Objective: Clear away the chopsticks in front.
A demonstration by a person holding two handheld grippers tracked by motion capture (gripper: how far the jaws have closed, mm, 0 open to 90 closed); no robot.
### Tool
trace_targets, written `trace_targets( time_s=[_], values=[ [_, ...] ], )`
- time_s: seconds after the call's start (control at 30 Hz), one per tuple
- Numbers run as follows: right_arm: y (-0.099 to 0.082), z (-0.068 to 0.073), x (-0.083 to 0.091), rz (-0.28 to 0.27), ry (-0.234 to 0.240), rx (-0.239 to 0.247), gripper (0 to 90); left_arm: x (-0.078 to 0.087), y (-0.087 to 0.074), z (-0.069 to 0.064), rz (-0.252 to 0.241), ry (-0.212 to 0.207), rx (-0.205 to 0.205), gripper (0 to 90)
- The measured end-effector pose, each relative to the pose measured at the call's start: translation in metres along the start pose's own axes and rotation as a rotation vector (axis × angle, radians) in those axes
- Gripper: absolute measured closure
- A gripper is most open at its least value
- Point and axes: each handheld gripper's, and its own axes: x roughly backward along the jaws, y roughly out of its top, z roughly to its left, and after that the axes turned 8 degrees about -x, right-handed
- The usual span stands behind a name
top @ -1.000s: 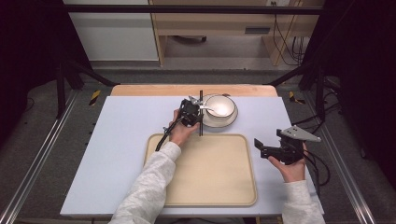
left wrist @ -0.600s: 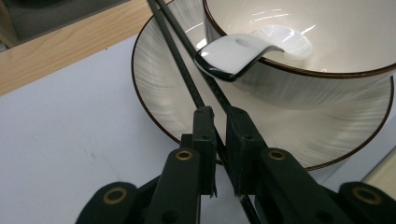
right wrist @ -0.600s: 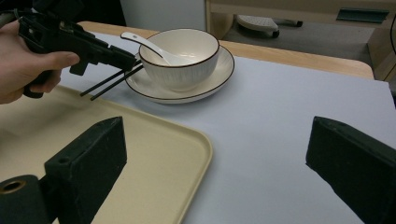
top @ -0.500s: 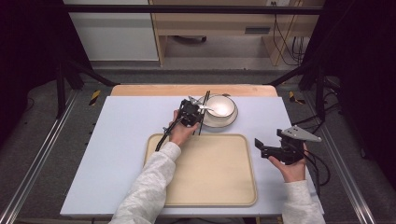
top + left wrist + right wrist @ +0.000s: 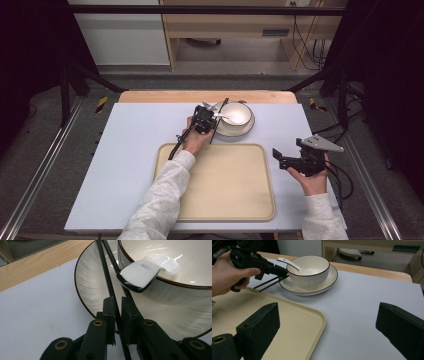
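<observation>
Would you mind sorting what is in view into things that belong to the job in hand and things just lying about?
In the job:
- left gripper, jaws just closed on the chopsticks
- chopsticks, lying across the plate

Lying about:
- bowl on that plate
- spoon resting in the bowl
- tray
- right gripper, open, holding nothing

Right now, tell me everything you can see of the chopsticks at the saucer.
The chopsticks are a pair of thin, dark sticks, smooth and slightly glossy, their material not clear. They lie side by side across the left rim of the white ribbed saucer, beside the bowl, passing under the handle of the white spoon. The left gripper has just been closing, and its jaws now stand against the sticks near their near end, which sticks out toward the tray.
</observation>
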Motion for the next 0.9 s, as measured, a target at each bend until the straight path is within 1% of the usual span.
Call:
trace_targets(
  time_s=[0.03, 0.07, 0.13, 0.17, 0.33, 0.43, 0.5, 0.57, 0.6, 0.73, 0.77, 0.8, 0.83, 0.9],
  values=[
    [0.0, 0.0, 0.0, -0.001, 0.001, -0.003, 5.6, 0.0, 0.0, 0.0, 0.002, 0.01, 0.001, 83.4],
    [0.0, 0.0, 0.0, -0.001, 0.001, -0.003, 5.6, 0.0, 0.0, 0.0, 0.002, 0.01, 0.001, 84.2],
    [0.0, 0.0, 0.0, 0.001, 0.001, 0.004, 5.6, 0.0, 0.0, 0.001, -0.001, 0.017, 0.013, 84.8],
    [0.0, 0.0, 0.0, 0.0, 0.001, -0.001, 5.6, 0.0, 0.0, 0.001, -0.003, 0.025, 0.013, 85.1],
    [0.0, 0.0, 0.0, -0.001, 0.0, 0.0, 5.7, 0.002, 0.0, 0.002, -0.002, 0.026, 0.009, 85.5],
    [0.0, 0.0, 0.0, -0.001, -0.003, 0.001, 5.7, 0.007, -0.001, 0.003, -0.011, 0.022, 0.021, 85.6],
    [0.0, 0.0, 0.0, -0.001, -0.003, 0.001, 5.7, 0.011, -0.001, 0.003, -0.012, 0.028, 0.016, 85.6],
    [0.0, -0.001, 0.001, -0.002, -0.004, -0.001, 5.7, 0.016, -0.001, 0.005, -0.023, 0.026, 0.02, 85.7],
    [0.0, -0.001, 0.001, -0.002, -0.004, 0.0, 5.7, 0.019, -0.002, 0.006, -0.022, 0.033, 0.014, 85.7],
    [0.0, 0.0, 0.001, -0.001, -0.003, -0.001, 5.7, 0.03, -0.006, 0.011, -0.025, 0.043, 0.017, 85.7],
    [0.0, 0.0, 0.001, -0.002, -0.003, 0.001, 5.7, 0.033, -0.007, 0.012, -0.033, 0.045, 0.026, 85.7],
    [0.0, 0.0, 0.001, -0.001, -0.003, 0.002, 5.7, 0.033, -0.007, 0.012, -0.033, 0.045, 0.026, 85.7],
    [0.0, 0.0, 0.001, -0.001, -0.005, 0.0, 5.7, 0.04, -0.01, 0.014, -0.034, 0.053, 0.022, 85.7],
    [0.0, 0.0, 0.001, -0.001, -0.006, 0.003, 5.7, 0.046, -0.013, 0.016, -0.033, 0.056, 0.016, 85.7]
  ],
)
